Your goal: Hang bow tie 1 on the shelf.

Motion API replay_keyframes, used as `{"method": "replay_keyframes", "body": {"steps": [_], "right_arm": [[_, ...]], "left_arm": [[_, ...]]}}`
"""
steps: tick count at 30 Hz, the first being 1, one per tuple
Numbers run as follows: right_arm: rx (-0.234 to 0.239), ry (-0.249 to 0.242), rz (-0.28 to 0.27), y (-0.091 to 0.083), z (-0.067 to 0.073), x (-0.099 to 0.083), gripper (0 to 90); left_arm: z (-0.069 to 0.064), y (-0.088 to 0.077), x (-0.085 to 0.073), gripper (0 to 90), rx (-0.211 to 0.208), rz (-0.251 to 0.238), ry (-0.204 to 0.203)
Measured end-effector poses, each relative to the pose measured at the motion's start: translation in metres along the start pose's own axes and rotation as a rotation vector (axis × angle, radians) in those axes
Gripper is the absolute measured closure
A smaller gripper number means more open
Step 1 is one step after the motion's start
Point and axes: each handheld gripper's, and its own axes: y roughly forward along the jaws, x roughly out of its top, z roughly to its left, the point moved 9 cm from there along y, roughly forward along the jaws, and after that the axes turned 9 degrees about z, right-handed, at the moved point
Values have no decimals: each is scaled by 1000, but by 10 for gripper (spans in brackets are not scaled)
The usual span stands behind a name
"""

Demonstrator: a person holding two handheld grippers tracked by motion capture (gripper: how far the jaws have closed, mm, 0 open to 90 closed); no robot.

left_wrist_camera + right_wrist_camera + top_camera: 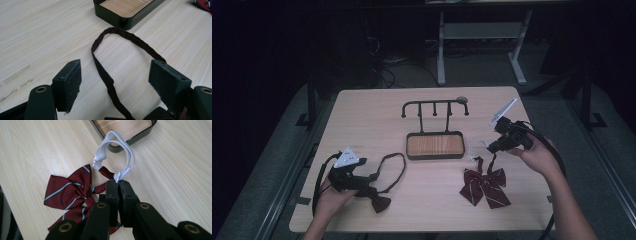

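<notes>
A dark red striped bow tie [484, 185] [67, 192] lies on the table's right side. Its white elastic band [477, 146] [105, 145] is lifted off the wood, and my right gripper [493, 146] [117, 181] is shut on the band's end. On the left lies a dark brown bow tie [379, 202] with its strap [399, 165] [105, 77] looped out toward the tray. My left gripper [362, 180] [116, 72] is open and low over the table, its jaws standing on either side of one run of that strap without pressing it.
A black tray with a wood-grain floor [434, 156] [120, 21] [113, 147] sits mid-table. Behind it stands a black rack with several pegs [434, 104]. A table edge runs close past the red bow tie in the right gripper view.
</notes>
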Motion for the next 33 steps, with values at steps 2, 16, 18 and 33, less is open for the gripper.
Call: {"method": "replay_keyframes", "body": {"steps": [2, 16, 18, 33], "right_arm": [[1, -6, -3, -4, 2, 1, 864], [-27, -48, -8, -27, 9, 12, 865], [-26, -52, -7, -29, 10, 13, 865], [-22, -83, -44, -56, 13, 32, 865]], "left_arm": [[0, 0, 0, 268, 0, -1, 1], [0, -1, 0, 268, 1, -1, -4], [0, -1, 0, 268, 0, -3, -5], [1, -2, 0, 268, 4, -11, -4]]}}
